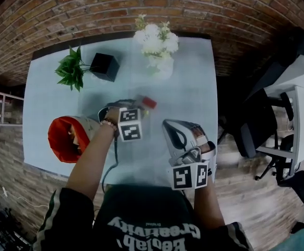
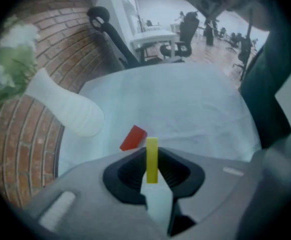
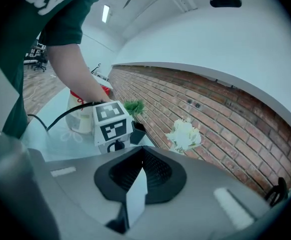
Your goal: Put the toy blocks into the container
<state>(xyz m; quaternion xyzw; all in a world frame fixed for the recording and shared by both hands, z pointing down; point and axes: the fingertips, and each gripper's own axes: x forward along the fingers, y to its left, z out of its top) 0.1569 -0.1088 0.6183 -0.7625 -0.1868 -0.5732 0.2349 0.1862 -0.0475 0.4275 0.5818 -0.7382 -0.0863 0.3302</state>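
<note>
A thin yellow block (image 2: 152,160) stands upright between the jaws of my left gripper (image 1: 137,109), which points steeply down at the table and is shut on it. A red block (image 2: 133,137) lies on the pale tabletop (image 1: 188,95) just beyond the jaws; in the head view the red block (image 1: 149,102) is right of that gripper. The container (image 1: 64,139), a pale bag with a red lining, stands at the table's near left, beside my left forearm. My right gripper (image 1: 168,125) hovers near the front edge, shut and empty.
A white vase of flowers (image 1: 158,54) stands at the back middle of the table. A black pot (image 1: 105,66) and a green plant (image 1: 70,69) are at the back left. Office chairs (image 1: 259,122) stand off the right edge. A brick wall (image 1: 141,9) runs behind.
</note>
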